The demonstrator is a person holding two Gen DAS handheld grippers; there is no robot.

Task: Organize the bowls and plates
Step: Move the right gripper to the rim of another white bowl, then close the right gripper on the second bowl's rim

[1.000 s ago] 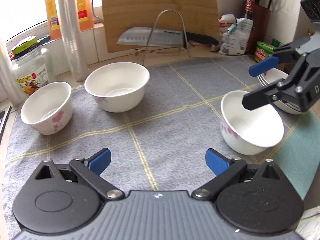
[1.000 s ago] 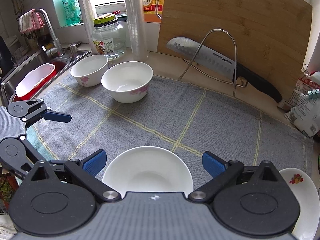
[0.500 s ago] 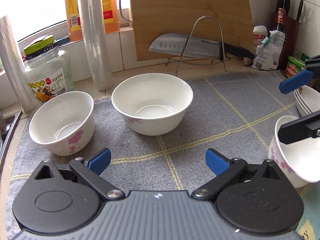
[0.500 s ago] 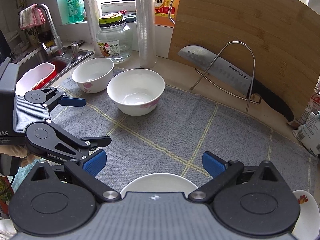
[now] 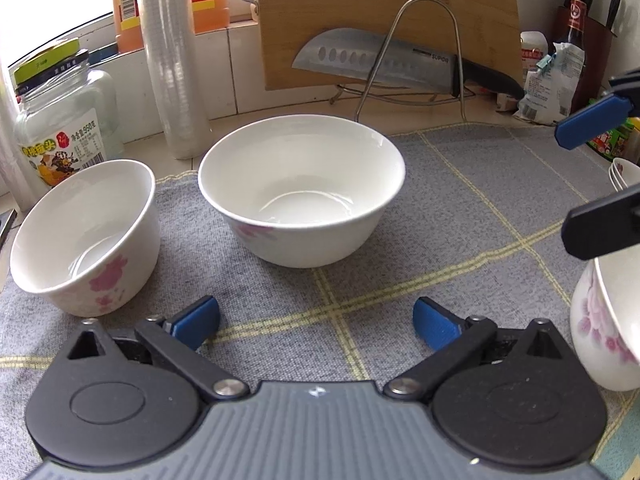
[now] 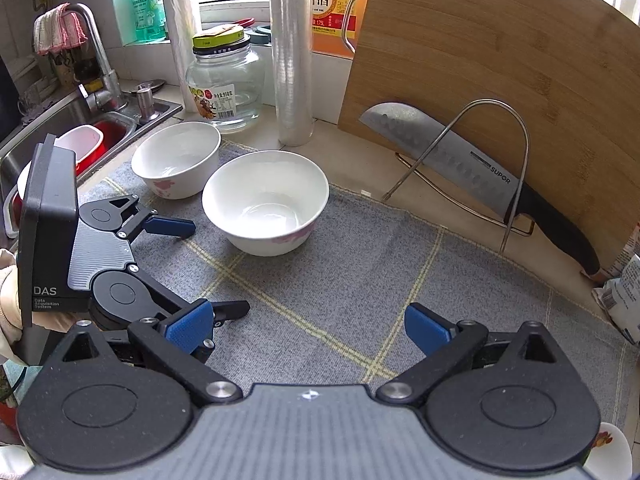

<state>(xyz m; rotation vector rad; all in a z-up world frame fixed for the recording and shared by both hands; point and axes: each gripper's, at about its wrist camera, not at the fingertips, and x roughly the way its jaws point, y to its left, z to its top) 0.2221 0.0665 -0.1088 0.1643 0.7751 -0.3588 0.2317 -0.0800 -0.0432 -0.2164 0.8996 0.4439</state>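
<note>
The left claw (image 5: 316, 318) stands wide open above the grey checked cloth (image 5: 460, 208) on the desk, its blue pads (image 5: 198, 320) well apart and holding nothing. Just ahead of it on the cloth sits the large white bowl (image 5: 302, 188), upright, and to its left the smaller flowered bowl (image 5: 86, 234), also upright, the two near but not touching.

The right claw (image 6: 310, 328) is spread just as wide, with only bare cloth showing between its pads. In the left wrist view its two fingers (image 5: 592, 120) reach in from the right edge, and a third flowered bowl (image 5: 604, 320) stands below the lower finger; whether that finger touches the rim cannot be told. A stack of white dishes (image 5: 622, 172) peeps in at the right edge behind it.

At the back of the desk a bamboo cutting board (image 6: 500, 68) leans on the wall, a cleaver (image 6: 460, 160) resting in a wire stand (image 6: 492, 120) before it. A glass jar (image 6: 224, 84) and a roll of cling film (image 6: 292, 52) stand behind the bowls.
</note>
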